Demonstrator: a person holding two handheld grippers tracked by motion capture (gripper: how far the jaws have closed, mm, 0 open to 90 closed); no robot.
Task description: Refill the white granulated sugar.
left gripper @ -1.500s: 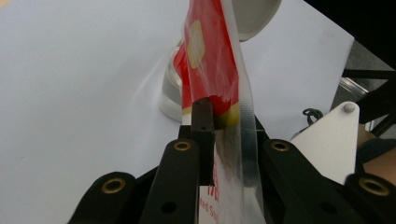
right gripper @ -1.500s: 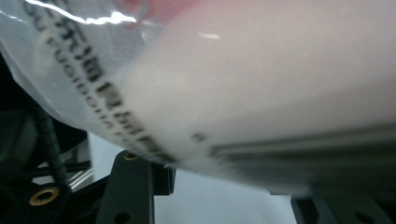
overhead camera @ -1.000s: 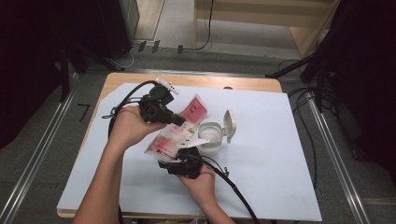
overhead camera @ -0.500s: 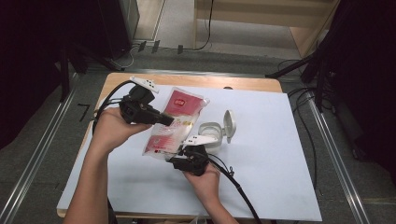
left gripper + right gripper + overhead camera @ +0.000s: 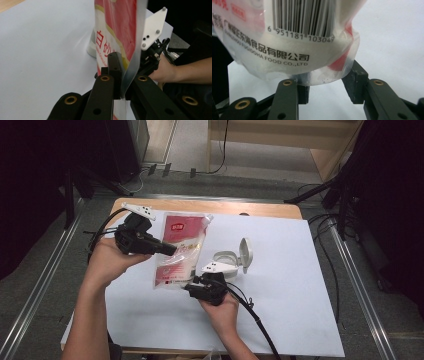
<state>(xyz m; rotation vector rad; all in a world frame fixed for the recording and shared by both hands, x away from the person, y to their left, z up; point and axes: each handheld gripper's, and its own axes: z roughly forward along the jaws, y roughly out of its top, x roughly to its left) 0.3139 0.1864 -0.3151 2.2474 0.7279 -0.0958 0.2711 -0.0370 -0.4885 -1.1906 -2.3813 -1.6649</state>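
Now the bag (image 5: pixel 181 251) of white powder is off the table, slanting between the 2 grippers above the white sheet (image 5: pixel 300 285), with its printed red-and-white face up toward the high camera. The left gripper (image 5: pixel 172 251) is clamped on one long edge of the bag; in the left gripper view its jaws are pressed together on the clear sealed edge of the bag (image 5: pixel 117 40), which hangs straight up from the pinch. The right gripper (image 5: pixel 189 289) sits at the bag's bottom end. Its jaws have just been closing, and in the right gripper view the rounded, powder-filled corner of the bag (image 5: pixel 294 45) lies between the 2 pads, which stand close on either side of it, but whether they already press on it cannot be told. Since a second ago the left hand has carried its grip toward the far left of the table, so the bag is now stretched out longer and sits clear of the round white container (image 5: pixel 227 261), whose flip lid (image 5: pixel 245 254) stands open just beside the right hand (image 5: pixel 220 307). Probably this is a set-up for pouring: the bag is being steadied at 2 points, and the open container waits nearby, though no opening in the bag can be seen yet.
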